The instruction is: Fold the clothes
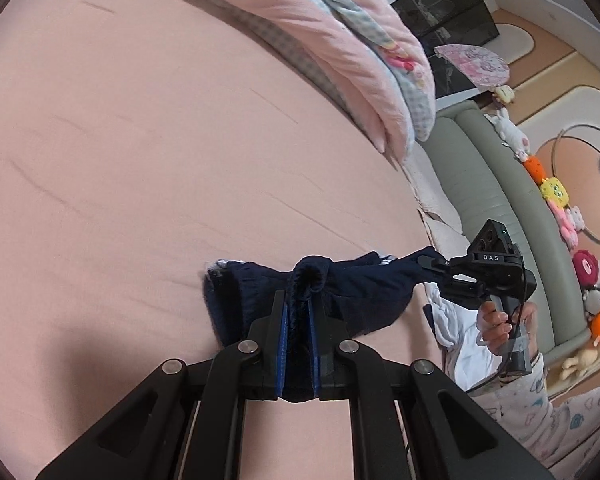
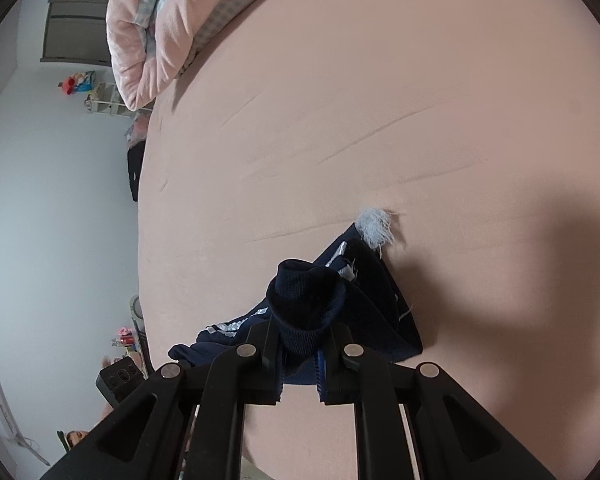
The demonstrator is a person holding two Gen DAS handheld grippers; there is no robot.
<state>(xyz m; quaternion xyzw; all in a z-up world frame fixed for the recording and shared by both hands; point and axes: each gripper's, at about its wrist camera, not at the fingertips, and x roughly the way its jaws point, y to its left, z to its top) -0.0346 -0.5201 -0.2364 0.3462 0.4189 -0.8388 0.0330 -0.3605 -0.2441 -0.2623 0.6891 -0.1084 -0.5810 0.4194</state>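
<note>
Pink sheet on the bed [image 1: 140,140], smooth but for a few creases, wide and bare beneath the work. Pink quilt [image 1: 320,32] bunched at the far edge, well apart from the garment. Grey-green padded bed frame [image 1: 500,184] along the side, lined with small plush toys [image 1: 556,196].

Navy garment with white stripes [image 1: 352,284], held up and stretched between both tools, one end trailing onto the sheet near a pale fluffy tuft [image 2: 374,224]. Not lying flat, not squared, not stacked: still a bunched, sagging strip, so folding looks unfinished. Could suit either a spread before laying down or a lift midway through a fold; no telling which from this alone. White clothing [image 1: 460,332] heaped beside the bed frame, seemingly also unfolded, though mostly covered.

Left gripper [image 1: 298,312] clamped on a thick wad of the navy cloth, blue pads pressing both sides. Right gripper [image 2: 300,344] likewise pinched on a ribbed cuff or hem, seen from the left view biting the far tip of the fabric. Hand [image 1: 496,320] wrapped round the right tool's handle.

Hard to make out: what kind of garment, its full outline, and where sleeves or legs run. Lower folds hidden behind the jaws in both views.
</note>
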